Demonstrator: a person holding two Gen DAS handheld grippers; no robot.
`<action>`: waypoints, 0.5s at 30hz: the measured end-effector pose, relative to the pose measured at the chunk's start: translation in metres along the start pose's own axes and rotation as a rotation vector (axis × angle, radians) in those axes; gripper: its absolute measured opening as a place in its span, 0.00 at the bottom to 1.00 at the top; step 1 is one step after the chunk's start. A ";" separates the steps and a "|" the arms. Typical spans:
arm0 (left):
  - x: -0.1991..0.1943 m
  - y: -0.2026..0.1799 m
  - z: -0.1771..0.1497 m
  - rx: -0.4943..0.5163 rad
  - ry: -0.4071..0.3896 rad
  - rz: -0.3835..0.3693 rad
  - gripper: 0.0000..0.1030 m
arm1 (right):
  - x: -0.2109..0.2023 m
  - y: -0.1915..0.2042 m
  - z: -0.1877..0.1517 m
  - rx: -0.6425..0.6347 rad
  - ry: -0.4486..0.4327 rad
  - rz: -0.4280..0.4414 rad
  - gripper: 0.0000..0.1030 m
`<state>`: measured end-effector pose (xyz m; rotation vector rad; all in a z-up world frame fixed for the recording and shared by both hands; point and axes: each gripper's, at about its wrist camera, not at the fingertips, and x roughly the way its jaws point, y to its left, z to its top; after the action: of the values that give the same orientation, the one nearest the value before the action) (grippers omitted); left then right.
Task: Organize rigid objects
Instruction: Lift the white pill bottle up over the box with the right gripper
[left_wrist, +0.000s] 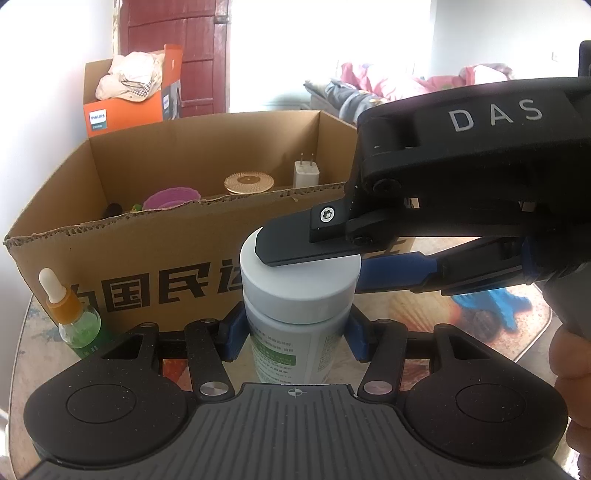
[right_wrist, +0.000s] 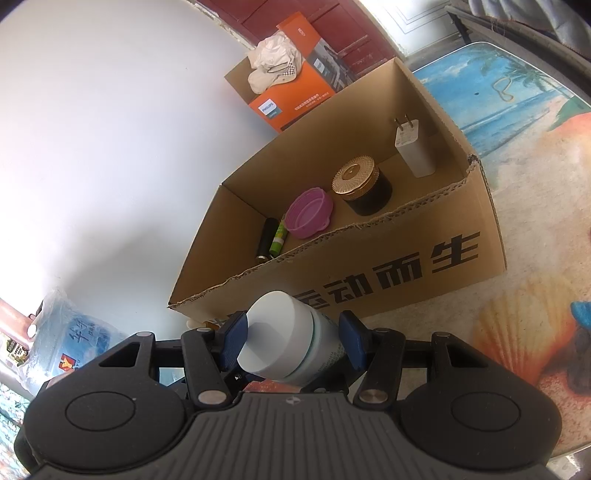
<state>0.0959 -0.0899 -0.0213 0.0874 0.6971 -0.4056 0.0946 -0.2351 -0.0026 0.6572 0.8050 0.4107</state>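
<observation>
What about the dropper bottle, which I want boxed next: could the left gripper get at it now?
Probably not yet. The dropper bottle stands unblocked just beside the left gripper, but its jaws are clamped on the white bottle, whose cap the right gripper also grips.

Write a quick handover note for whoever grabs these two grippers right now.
Left gripper: jaws shut on the white bottle, upright in front of the cardboard box.
Right gripper: jaws around its cap, seemingly gripping.
Done: charger, gold-lidded jar, purple lid, black tube and green tube are in the box.
Left: box the white bottle, then the dropper bottle outside the box.
</observation>
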 end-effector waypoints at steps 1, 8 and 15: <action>0.000 0.000 0.000 0.002 -0.001 0.001 0.52 | 0.000 0.000 0.000 -0.001 0.000 0.000 0.56; -0.006 0.000 -0.001 0.006 -0.014 0.003 0.52 | -0.004 0.003 0.001 -0.010 -0.005 0.004 0.56; -0.034 -0.001 0.003 0.002 -0.084 0.021 0.52 | -0.019 0.024 0.001 -0.064 -0.037 0.039 0.56</action>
<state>0.0739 -0.0798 0.0026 0.0797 0.6128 -0.3874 0.0808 -0.2293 0.0240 0.6199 0.7423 0.4569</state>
